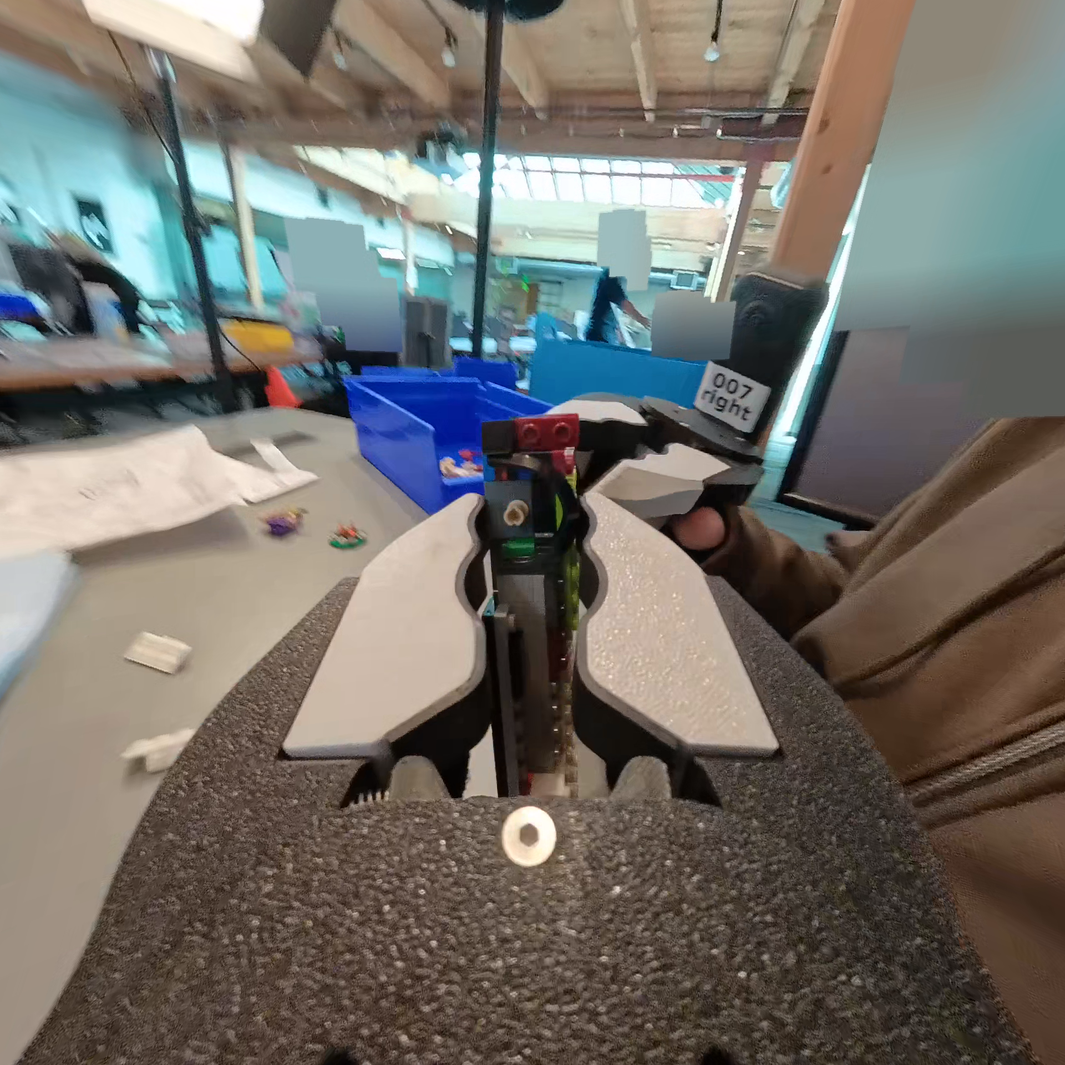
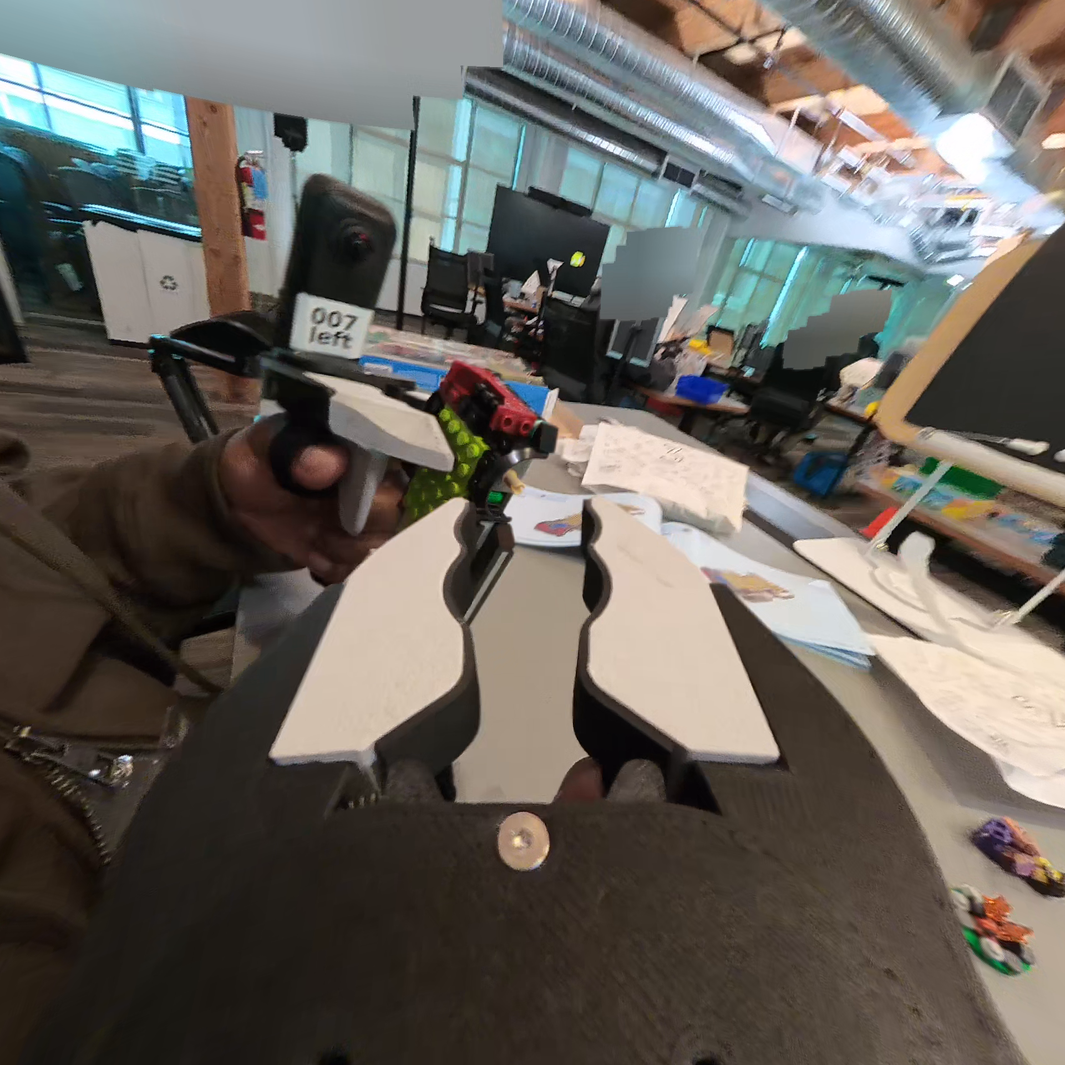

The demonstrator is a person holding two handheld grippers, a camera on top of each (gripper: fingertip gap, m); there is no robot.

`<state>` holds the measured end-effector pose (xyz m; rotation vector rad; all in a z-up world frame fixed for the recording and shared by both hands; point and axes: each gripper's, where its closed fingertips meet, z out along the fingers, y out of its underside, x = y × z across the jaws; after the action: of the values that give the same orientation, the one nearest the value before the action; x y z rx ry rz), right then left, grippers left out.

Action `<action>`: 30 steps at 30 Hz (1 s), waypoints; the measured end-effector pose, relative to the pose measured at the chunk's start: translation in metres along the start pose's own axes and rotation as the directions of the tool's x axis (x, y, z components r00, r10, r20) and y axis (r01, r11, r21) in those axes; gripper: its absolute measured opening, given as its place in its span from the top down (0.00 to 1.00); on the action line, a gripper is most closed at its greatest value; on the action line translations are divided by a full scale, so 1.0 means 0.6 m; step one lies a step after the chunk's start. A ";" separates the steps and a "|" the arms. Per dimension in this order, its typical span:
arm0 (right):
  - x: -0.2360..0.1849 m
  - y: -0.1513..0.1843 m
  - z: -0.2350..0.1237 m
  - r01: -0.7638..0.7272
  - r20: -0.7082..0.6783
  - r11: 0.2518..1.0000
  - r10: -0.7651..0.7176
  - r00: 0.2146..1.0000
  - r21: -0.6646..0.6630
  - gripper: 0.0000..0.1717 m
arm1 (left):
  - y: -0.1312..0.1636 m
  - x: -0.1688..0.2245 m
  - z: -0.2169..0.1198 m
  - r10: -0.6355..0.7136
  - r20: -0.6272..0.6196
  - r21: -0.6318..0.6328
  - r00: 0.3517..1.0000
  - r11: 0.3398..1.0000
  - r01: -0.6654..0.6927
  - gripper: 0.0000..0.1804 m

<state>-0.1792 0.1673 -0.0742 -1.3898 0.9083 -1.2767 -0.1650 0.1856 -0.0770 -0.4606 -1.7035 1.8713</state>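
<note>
The left gripper (image 1: 530, 513) had its two pale grey fingers pinched against the sides of a tall, narrow toy-brick build (image 1: 533, 553), made of black, dark grey, lime green and red studded plastic pieces. The build stood lengthwise between the fingers and stuck out past their tips, with a red two-stud brick (image 1: 546, 432) and a black block at its far end. It was held up in the air above the grey table (image 1: 173, 605), not resting on anything.

The right gripper (image 2: 527, 513) sat just beside that build, its fingers spread with bare table showing between them. From its own camera, the lower black edge of the build lay against the inside of its left finger (image 2: 403, 605), while the right finger (image 2: 651, 622) stood clear of it, so nothing was gripped there. From the left camera, its tips flanked the red end of the build, and I couldn't tell whether they touched it.

Both grippers were held by hands in brown sleeves (image 1: 922, 634). On the table beyond stood a blue plastic bin (image 1: 415, 426) with a few small pieces inside, a sheet of white paper (image 1: 115, 478) and two little loose brick clusters, one purple (image 1: 285, 521), one green and orange (image 1: 348, 536). White printed booklets (image 2: 663, 467) lay further along the table.
</note>
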 end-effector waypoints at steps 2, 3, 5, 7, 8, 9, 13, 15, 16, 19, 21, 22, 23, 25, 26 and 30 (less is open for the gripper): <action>0.005 0.008 0.004 -0.050 0.049 0.998 0.051 0.998 -0.032 0.74 | 0.005 -0.008 0.007 -0.111 -0.048 -0.058 0.993 0.992 0.108 0.85; 0.009 0.012 0.007 -0.076 0.071 0.996 0.079 0.994 -0.047 0.73 | 0.009 -0.013 0.011 -0.166 -0.066 -0.084 0.984 0.984 0.160 0.85; 0.021 0.023 0.013 -0.143 0.108 0.985 0.152 0.982 -0.092 0.69 | 0.018 -0.024 0.021 -0.267 -0.094 -0.134 0.959 0.958 0.254 0.84; 0.029 0.031 0.019 -0.223 0.148 0.967 0.240 0.959 -0.125 0.68 | 0.031 -0.037 0.029 -0.363 -0.108 -0.177 0.925 0.923 0.342 0.84; 0.033 0.035 0.021 -0.260 0.158 0.955 0.281 0.947 -0.141 0.69 | 0.038 -0.044 0.033 -0.411 -0.108 -0.190 0.905 0.902 0.387 0.84; 0.039 0.041 0.024 -0.291 0.154 0.943 0.315 0.937 -0.159 0.70 | 0.046 -0.051 0.037 -0.454 -0.104 -0.202 0.885 0.881 0.429 0.84; 0.057 0.091 0.031 -0.340 0.076 0.902 0.371 0.925 -0.267 0.73 | 0.093 -0.068 0.048 -0.568 -0.056 -0.274 0.821 0.799 0.535 0.83; 0.058 0.117 0.031 -0.362 0.047 0.872 0.398 0.916 -0.329 0.78 | 0.118 -0.083 0.050 -0.566 0.025 -0.303 0.824 0.781 0.546 0.82; 0.058 0.126 0.032 -0.371 0.036 0.861 0.408 0.912 -0.348 0.79 | 0.127 -0.089 0.049 -0.562 0.063 -0.320 0.825 0.771 0.550 0.81; 0.056 0.150 0.032 -0.391 0.013 0.831 0.431 0.902 -0.396 0.81 | 0.148 -0.104 0.044 -0.496 0.157 -0.371 0.854 0.772 0.517 0.79; 0.055 0.160 0.031 -0.387 0.004 0.822 0.428 0.904 -0.418 0.81 | 0.160 -0.110 0.042 -0.449 0.207 -0.401 0.869 0.772 0.494 0.77; 0.054 0.163 0.030 -0.388 0.001 0.817 0.430 0.903 -0.427 0.81 | 0.163 -0.113 0.041 -0.434 0.224 -0.408 0.873 0.772 0.488 0.76; 0.052 0.165 0.029 -0.387 0.003 0.815 0.430 0.903 -0.432 0.81 | 0.165 -0.115 0.039 -0.412 0.238 -0.417 0.880 0.775 0.476 0.73; 0.051 0.165 0.027 -0.381 0.001 0.817 0.423 0.906 -0.432 0.81 | 0.169 -0.126 0.035 -0.343 0.287 -0.429 0.894 0.789 0.441 0.65; 0.050 0.165 0.026 -0.376 0.003 0.818 0.419 0.908 -0.436 0.81 | 0.169 -0.131 0.032 -0.307 0.308 -0.437 0.901 0.795 0.420 0.60; 0.047 0.168 0.024 -0.312 0.009 0.831 0.356 0.935 -0.461 0.81 | 0.169 -0.140 0.018 -0.204 0.332 -0.472 0.921 0.809 0.350 0.51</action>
<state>-0.1510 0.1207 -0.1649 -1.5417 1.3778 -0.7471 -0.1234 0.1224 -0.1854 -0.1408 -2.3344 1.2797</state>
